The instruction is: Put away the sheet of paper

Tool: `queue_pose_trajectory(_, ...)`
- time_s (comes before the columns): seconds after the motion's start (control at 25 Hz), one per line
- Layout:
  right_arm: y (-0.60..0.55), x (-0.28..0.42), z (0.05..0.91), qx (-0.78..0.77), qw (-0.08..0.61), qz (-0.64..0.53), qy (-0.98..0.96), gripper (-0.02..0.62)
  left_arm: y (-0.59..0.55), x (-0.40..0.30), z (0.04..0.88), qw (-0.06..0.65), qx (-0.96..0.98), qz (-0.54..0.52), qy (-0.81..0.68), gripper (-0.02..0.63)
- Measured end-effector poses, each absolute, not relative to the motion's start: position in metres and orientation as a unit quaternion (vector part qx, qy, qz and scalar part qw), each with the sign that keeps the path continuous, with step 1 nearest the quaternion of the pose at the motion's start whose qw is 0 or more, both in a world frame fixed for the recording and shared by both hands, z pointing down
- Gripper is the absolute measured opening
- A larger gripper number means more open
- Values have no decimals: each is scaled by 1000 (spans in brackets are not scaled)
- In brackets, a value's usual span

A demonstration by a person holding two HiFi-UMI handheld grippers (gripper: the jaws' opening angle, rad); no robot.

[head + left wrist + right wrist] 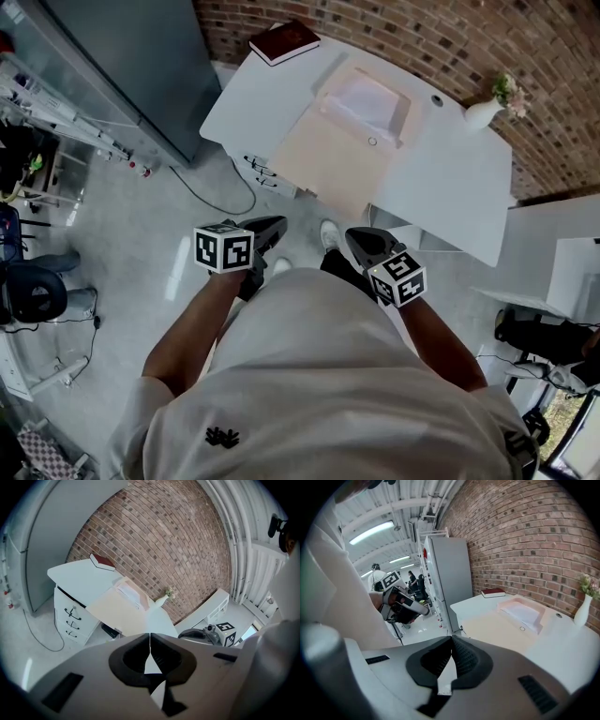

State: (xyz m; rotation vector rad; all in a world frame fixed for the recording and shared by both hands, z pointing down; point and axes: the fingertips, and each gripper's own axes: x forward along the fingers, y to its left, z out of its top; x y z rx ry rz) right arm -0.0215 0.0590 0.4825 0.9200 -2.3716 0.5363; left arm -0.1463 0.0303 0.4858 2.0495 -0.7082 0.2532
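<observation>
Right now I stand back from the white surface (450, 187), both arms low by my body. My left hand-held gripper (278, 224) has its jaws pressed together with nothing between them, and my right hand-held gripper (353, 236) is likewise closed and empty. The sheet of paper (364, 97) lies in a pale pink tray (407, 114) on the surface, well apart from both. A beige board (323, 159) lies flat just in front of the tray. A red book (284, 41) sits at the far left corner, a white vase (482, 113) to the right.
</observation>
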Motion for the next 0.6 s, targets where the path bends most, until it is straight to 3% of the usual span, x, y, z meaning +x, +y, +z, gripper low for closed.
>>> queue_pose_trajectory(0.6, -58, 60, 501, 321, 268, 195, -887, 28, -48, -90, 496, 476, 807, 84, -339, 26)
